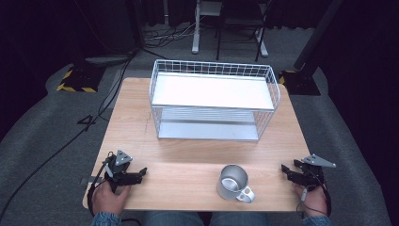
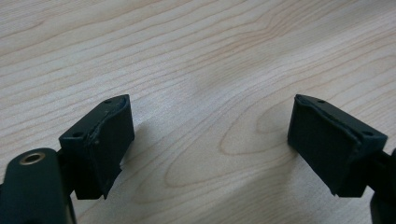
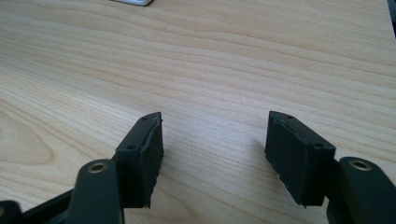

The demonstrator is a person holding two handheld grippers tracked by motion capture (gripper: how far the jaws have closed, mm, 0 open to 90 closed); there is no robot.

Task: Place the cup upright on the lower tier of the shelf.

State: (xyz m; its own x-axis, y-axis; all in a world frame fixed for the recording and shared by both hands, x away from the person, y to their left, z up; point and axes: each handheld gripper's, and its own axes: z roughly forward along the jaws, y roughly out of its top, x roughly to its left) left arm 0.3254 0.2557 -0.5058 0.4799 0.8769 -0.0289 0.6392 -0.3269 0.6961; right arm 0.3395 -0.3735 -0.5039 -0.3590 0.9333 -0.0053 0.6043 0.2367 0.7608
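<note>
**Both grippers parted over bare wood, mug between them**

Table [image 1: 141, 117]: light wood. Rack [image 1: 214, 101]: white wire, two shelves, far beyond both sets of jaws. Mug [image 1: 233, 182]: metal, on its side, between the grippers, nearer the right one, apart from both. Left gripper [image 2: 210, 140]: jaws wide apart, bare wood between. Right gripper [image 3: 215, 154]: jaws apart, bare wood between.

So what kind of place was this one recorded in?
Probably a lab or studio set up for recording, not a home. A small wooden table stands on grey carpet with cables across the floor, dark curtains hang around it, and hazard-striped stand bases sit beside it.
</note>
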